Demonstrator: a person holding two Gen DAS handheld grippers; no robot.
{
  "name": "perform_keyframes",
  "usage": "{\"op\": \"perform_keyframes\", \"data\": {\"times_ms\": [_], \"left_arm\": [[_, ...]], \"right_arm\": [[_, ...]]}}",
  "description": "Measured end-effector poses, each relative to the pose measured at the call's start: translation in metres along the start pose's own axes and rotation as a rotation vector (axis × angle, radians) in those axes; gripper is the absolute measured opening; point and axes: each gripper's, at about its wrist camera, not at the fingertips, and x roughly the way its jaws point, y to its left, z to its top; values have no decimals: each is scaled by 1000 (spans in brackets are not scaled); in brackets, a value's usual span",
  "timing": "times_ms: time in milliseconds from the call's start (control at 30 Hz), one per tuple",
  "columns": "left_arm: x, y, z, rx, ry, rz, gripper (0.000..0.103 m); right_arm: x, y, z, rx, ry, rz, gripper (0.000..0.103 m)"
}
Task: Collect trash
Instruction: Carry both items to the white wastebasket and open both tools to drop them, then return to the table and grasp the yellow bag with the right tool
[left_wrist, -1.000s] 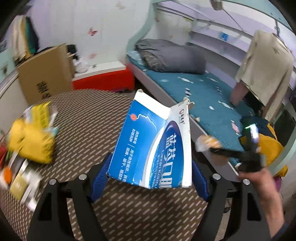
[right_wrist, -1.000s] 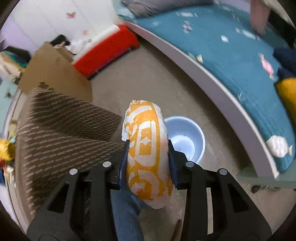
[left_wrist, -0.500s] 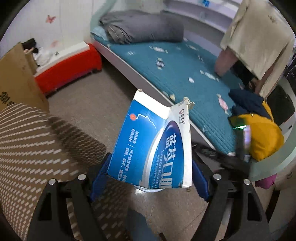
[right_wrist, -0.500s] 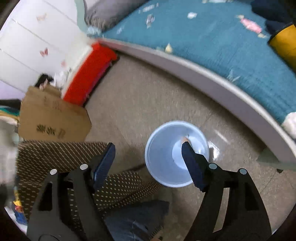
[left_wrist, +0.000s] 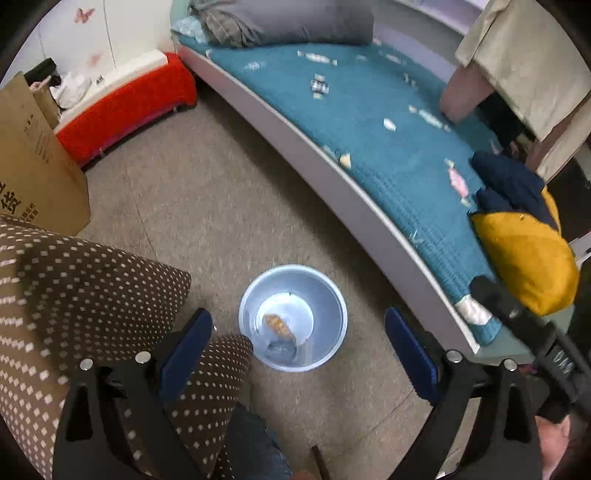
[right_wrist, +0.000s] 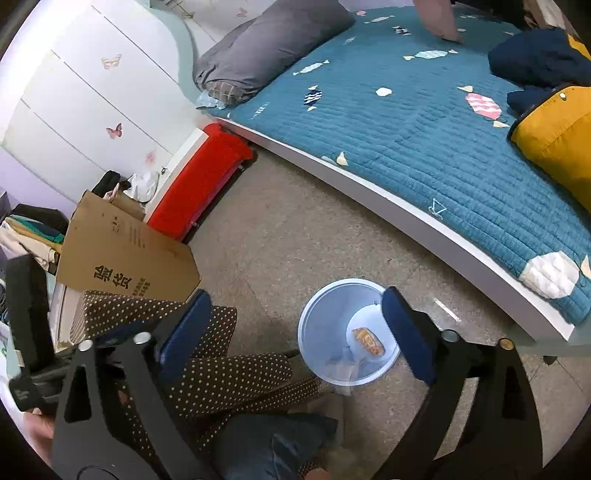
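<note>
Both hand-held grippers hang over the floor with jaws spread wide and nothing between them. The left hand-held gripper (left_wrist: 299, 347) looks straight down on the bin (left_wrist: 334, 295), a pale blue round pail standing on the floor between its blue pads. An orange wrapper (left_wrist: 277, 325) lies at the bottom of the bin, and just beside it, toward the gripper, sits a bluish, blurred shape that cannot be made out clearly.

The right hand-held gripper (right_wrist: 295, 332) is also above the bin (right_wrist: 317, 321), which sits nearer its right pad; that pad covers part of the rim. The wrapper (right_wrist: 367, 340) shows inside, with a pale crumpled piece below it.

Under the left pad of each gripper is the bench (left_wrist: 74, 288), covered in a brown dotted cloth, its corner hanging close to the bin. Beyond it stands a cardboard box (right_wrist: 125, 254). Ahead of both grippers runs the bed (right_wrist: 424, 129) with a teal quilt.
</note>
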Motion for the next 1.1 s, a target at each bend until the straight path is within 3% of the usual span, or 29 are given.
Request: {"op": "perform_keyframes", "data": {"times_ms": [200, 467, 700, 1100], "left_arm": [[-43, 3, -9, 11, -93, 2, 93], [-106, 7, -24, 22, -251, 56, 93], [-168, 27, -48, -2, -394, 119, 93], [-250, 100, -106, -95, -519, 243, 94]], "right_arm": [[-5, 13, -9, -15, 2, -9, 97], [-35, 66, -15, -144, -42, -35, 97], [-71, 137, -19, -265, -92, 17, 97], [-88, 248, -59, -443, -83, 130, 97]]}}
